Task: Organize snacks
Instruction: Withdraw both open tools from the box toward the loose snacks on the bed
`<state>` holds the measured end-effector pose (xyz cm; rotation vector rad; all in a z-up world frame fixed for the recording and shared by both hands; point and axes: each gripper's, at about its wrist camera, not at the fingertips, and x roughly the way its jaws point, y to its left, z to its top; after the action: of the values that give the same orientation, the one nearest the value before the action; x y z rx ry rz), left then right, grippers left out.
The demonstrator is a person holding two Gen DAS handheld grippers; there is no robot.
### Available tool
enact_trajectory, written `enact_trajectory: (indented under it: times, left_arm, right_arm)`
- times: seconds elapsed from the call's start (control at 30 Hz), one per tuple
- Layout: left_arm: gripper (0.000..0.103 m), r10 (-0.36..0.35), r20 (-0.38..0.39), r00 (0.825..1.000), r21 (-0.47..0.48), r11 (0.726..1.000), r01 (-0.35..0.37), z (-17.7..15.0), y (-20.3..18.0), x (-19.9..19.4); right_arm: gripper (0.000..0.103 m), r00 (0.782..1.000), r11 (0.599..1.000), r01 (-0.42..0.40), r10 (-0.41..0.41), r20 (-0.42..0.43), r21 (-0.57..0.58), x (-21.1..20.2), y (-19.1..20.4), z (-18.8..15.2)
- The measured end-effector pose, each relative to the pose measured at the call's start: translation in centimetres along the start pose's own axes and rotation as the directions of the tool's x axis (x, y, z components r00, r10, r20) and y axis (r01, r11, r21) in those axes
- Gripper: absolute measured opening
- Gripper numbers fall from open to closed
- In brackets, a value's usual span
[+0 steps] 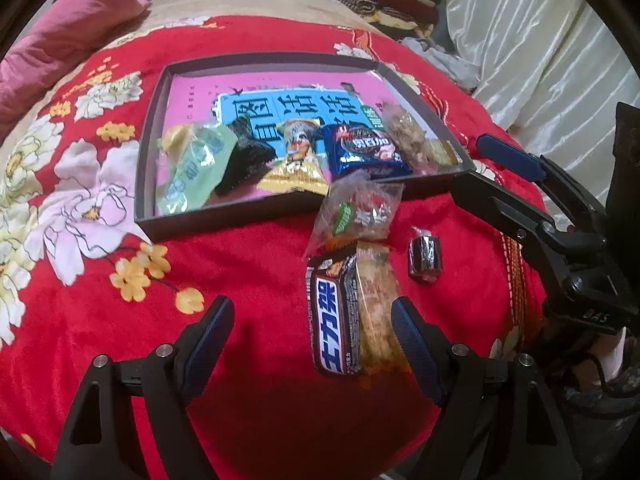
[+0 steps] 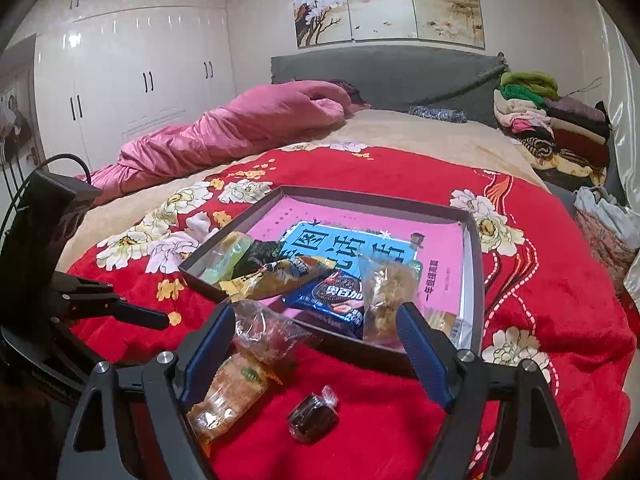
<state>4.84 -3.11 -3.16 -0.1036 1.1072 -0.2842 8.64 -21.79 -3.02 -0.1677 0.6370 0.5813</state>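
Left wrist view shows your left gripper (image 1: 312,332) with its jaws spread wide and gripping nothing; the brown chocolate bar (image 1: 330,320) and the orange-tinted cracker pack (image 1: 378,312) beside it lie on the red floral blanket (image 1: 260,264) between the fingers, nearer the right finger, with no pad pressing on either; just beyond them a clear bag of small sweets (image 1: 358,210) leans against the near wall of the dark shallow box (image 1: 224,222); to the right of the bar sits a small dark wrapped candy (image 1: 425,259), apart from the rest; your right gripper (image 1: 476,160) reaches in from the right edge, its tips close to the box's near right corner.

Right wrist view shows your right gripper (image 2: 316,328) equally wide and empty-handed; the cracker pack (image 2: 230,390) lies beside its left finger, whether touching it you cannot tell, and the dark candy (image 2: 312,414) rests on the blanket between the fingers; inside the box, along its near side, lie from left to right a green packet (image 2: 226,258), a black packet (image 2: 260,254), a yellow packet (image 2: 276,278), a blue cookie pack (image 2: 334,300) and a clear bag of pale pieces (image 2: 386,296); farther off a pink quilt (image 2: 240,128) is bunched on the bed at left, and folded clothes (image 2: 548,128) are stacked at right.
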Motion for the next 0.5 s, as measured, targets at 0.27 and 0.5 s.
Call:
enact_trajectory:
  times: [0.27,0.5]
  left_arm:
    - [0.082,-0.019,-0.031,0.999,-0.008,1.000,0.019,-0.6,0.1,0.9]
    - [0.082,-0.019,-0.051,0.999,-0.016,1.000,0.018,-0.7,0.5,1.5]
  right_arm:
    - [0.082,0.999,0.999,-0.001,0.003,-0.042,0.037,0.2,-0.1,-0.8]
    - [0.082,0.998,0.998,-0.015,0.018,-0.053,0.061,0.2,-0.1,-1.1]
